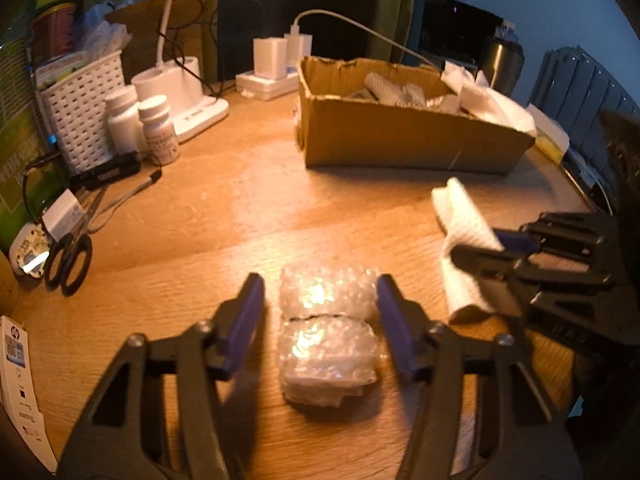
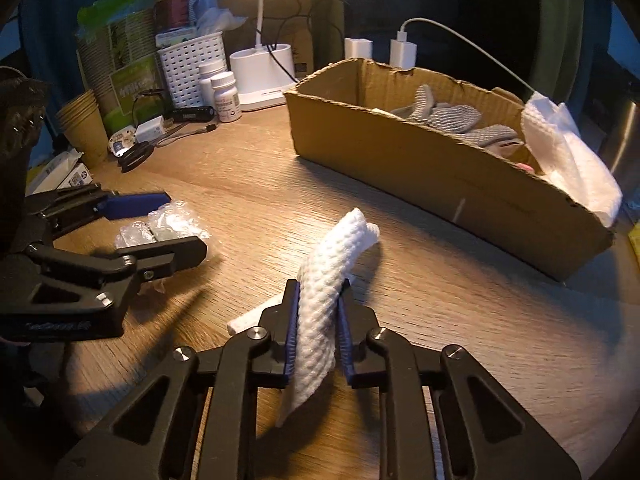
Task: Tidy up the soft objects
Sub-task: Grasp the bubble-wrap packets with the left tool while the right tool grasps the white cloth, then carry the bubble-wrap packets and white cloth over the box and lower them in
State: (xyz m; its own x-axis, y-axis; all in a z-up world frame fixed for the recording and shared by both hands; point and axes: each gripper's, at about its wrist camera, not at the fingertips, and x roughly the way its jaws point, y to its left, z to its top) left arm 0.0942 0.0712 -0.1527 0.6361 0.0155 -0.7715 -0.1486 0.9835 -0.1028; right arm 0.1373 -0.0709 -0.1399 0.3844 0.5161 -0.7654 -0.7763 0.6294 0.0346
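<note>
Between the spread fingers of the left tool (image 1: 320, 320) lies the bubble wrap (image 1: 326, 336) — light, squashy; the right tool (image 2: 319, 332) pinches the soft paper towel (image 2: 324, 300) mid-length.

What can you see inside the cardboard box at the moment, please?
Inside the cardboard box lie grey textured gloves, and a white paper towel drapes over its right end. The near wall hides the bottom.

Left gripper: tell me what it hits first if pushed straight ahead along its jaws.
The left gripper is open around the bubble wrap bundle on the table, so that bundle comes first. Beyond it lies bare wood, then probably the cardboard box, though depth is unclear.
</note>
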